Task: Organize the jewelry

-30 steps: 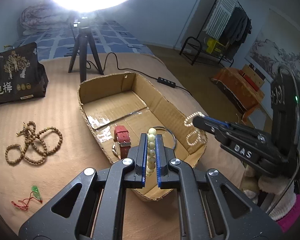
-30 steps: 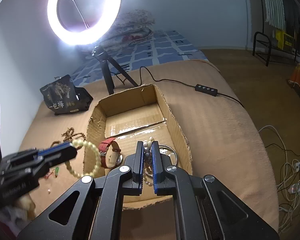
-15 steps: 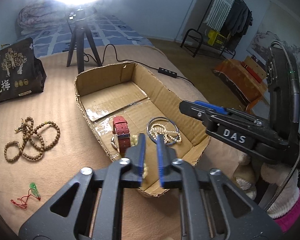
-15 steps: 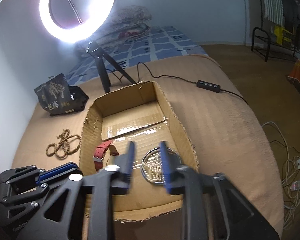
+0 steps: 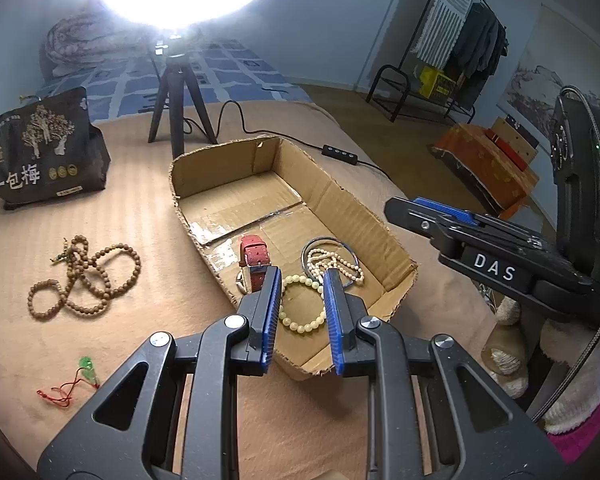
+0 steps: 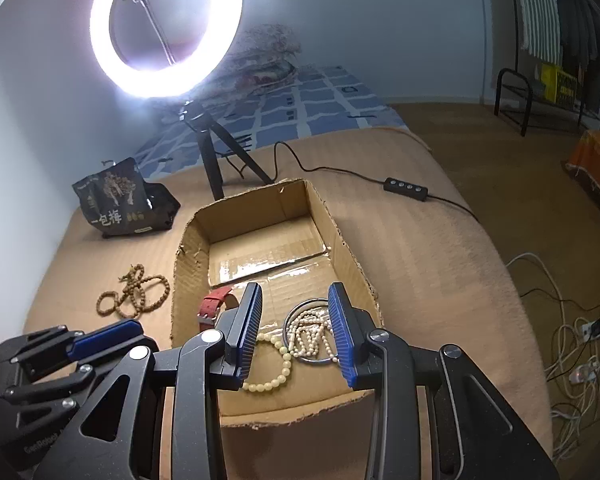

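At the lower centre of the left wrist view, the cream bead bracelet [image 5: 302, 306] lies loose in the cardboard box [image 5: 384, 236] beside the red watch [image 5: 254, 258]. Both the left gripper [image 5: 300, 308] and right gripper [image 6: 296, 332] hang parted and empty. That drop looks done, so next comes reaching left for the brown bead necklace [image 5: 82, 276]; the watch's face is hidden behind a finger.

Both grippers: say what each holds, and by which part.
Nothing. The left gripper and right gripper are open; the bracelet lies loose in the box.
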### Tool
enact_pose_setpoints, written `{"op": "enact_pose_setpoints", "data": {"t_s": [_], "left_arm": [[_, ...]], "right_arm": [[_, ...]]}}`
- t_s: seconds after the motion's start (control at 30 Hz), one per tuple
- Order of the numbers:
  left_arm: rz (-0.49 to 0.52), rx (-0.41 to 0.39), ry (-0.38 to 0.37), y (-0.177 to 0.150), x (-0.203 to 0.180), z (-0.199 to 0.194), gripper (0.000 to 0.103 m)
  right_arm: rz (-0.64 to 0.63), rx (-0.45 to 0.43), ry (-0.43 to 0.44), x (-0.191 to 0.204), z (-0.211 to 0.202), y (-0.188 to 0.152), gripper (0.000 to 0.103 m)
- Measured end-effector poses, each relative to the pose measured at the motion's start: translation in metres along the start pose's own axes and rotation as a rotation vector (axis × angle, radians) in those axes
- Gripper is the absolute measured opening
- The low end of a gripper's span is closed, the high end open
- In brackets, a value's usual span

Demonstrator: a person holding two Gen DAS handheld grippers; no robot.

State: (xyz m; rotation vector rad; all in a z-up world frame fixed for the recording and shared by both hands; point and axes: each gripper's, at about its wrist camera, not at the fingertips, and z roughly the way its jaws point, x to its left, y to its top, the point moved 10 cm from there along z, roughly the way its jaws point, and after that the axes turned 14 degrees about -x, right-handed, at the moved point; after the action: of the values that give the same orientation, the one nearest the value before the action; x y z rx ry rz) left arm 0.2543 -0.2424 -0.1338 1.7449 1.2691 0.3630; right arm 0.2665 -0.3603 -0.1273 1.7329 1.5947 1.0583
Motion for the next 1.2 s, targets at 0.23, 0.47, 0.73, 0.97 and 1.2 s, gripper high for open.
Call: {"op": "enact_pose_setpoints", "data": {"t_s": [0.23,0.47,0.73,0.97,1.2], "left_arm": [[-0.001,-0.024,0.015,0.007,0.008,-0.02,0.038],[0.027,-0.062,0.042,0.01,0.02,-0.044,0.07],[-0.002,-0.062,0.11,0.003,0.065,-0.069,0.078],[-0.022,-0.081,0.19,0.002,0.123,-0.099,0.078],[-0.094,-0.084,0.252,-0.006,0.18,-0.123,0.078]], "right_arm": [[-0.014,-0.029,-0.017,0.001,-0.017,0.009,0.048],[-0.052,-0.03,-0.005,0.016,-0.029,0.007,0.067],[-0.101,-0.025,0.012,0.04,-0.039,-0.001,0.079],[-0.116,-0.012,0.052,0.064,-0.042,-0.012,0.079],[-0.167,0.004,0.117,0.105,-0.045,-0.029,0.079]]}}
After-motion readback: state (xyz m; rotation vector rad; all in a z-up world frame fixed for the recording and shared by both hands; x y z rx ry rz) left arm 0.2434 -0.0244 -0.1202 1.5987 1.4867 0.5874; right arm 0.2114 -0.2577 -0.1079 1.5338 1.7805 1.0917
